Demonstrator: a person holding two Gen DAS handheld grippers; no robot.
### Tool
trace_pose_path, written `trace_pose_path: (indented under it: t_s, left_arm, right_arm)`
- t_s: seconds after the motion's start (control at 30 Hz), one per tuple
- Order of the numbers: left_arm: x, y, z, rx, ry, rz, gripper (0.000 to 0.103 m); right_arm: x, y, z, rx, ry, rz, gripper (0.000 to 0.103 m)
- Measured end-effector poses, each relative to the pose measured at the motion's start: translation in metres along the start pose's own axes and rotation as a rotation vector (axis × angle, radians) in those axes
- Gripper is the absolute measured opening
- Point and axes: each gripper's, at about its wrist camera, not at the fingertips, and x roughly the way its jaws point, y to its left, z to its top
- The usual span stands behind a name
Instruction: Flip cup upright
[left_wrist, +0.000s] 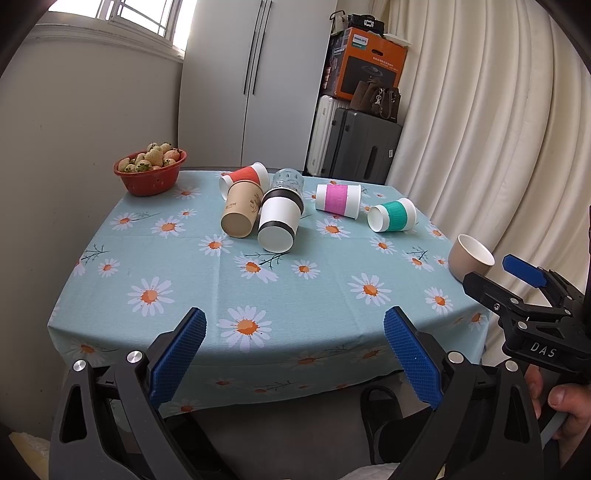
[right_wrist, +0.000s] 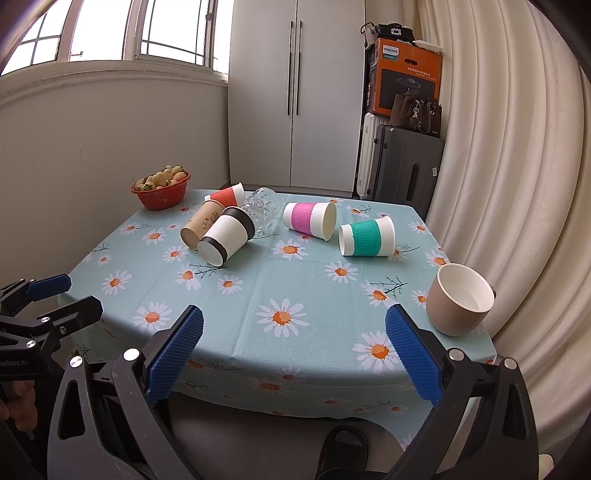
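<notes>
Several cups lie on their sides on the daisy tablecloth (left_wrist: 229, 291): a red-sleeved cup (left_wrist: 245, 177), a brown paper cup (left_wrist: 242, 210), a white cup with black bands (left_wrist: 279, 223), a clear glass (left_wrist: 289, 181), a pink-sleeved cup (left_wrist: 338, 201) and a green-sleeved cup (left_wrist: 393, 215). A beige mug (right_wrist: 460, 299) stands upright near the right edge. My left gripper (left_wrist: 295, 350) is open and empty at the table's front edge. My right gripper (right_wrist: 295, 350) is open and empty, its right finger just short of the mug.
A red bowl of strawberries (left_wrist: 149, 171) sits at the far left corner. Behind the table stand a white cupboard (left_wrist: 255, 81), suitcases (left_wrist: 354, 147) and an orange box (left_wrist: 369, 68). A curtain (left_wrist: 498, 129) hangs along the right side.
</notes>
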Motion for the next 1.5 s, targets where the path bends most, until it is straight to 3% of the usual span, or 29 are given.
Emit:
trace_pose_path:
  t_s: [1.5]
  left_arm:
    - [-0.0016,-0.0021,-0.0006,-0.003,0.001,-0.002,0.095]
  right_arm:
    - [0.0018,0.0026,-0.0016,-0.010,0.007,-0.003,0.098]
